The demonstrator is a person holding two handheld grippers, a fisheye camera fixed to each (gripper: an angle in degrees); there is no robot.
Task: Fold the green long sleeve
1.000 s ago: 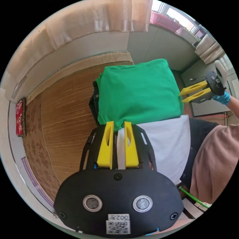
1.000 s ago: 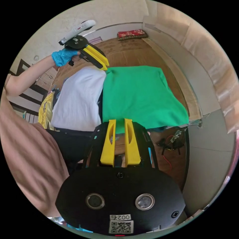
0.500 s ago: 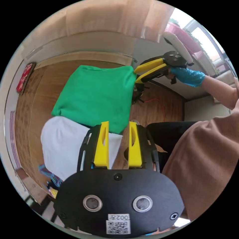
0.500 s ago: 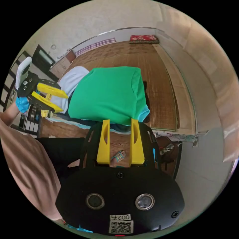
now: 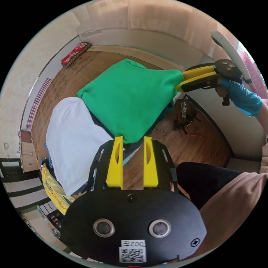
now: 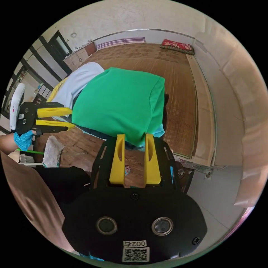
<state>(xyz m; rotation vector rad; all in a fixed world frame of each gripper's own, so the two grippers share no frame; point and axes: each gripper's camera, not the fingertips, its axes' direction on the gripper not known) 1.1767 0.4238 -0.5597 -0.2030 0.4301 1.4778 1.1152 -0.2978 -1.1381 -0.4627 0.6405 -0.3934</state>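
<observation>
Green long sleeve (image 5: 131, 97): folded, laid on a garment stack beside a white garment (image 5: 71, 139). Left gripper (image 5: 133, 139) and right gripper (image 6: 134, 137): jaws spread, empty. Edges are best squared evenly.

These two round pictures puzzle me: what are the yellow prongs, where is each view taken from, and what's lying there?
Each picture comes from a fisheye camera riding on a hand-held two-jaw gripper. The left gripper view looks over the left gripper; the right gripper view looks over the right gripper. Both stand open, holding nothing. A person's gloved hand holds the right one. The folded green long sleeve lies on a stack beside a white garment, above a woven mat.
</observation>
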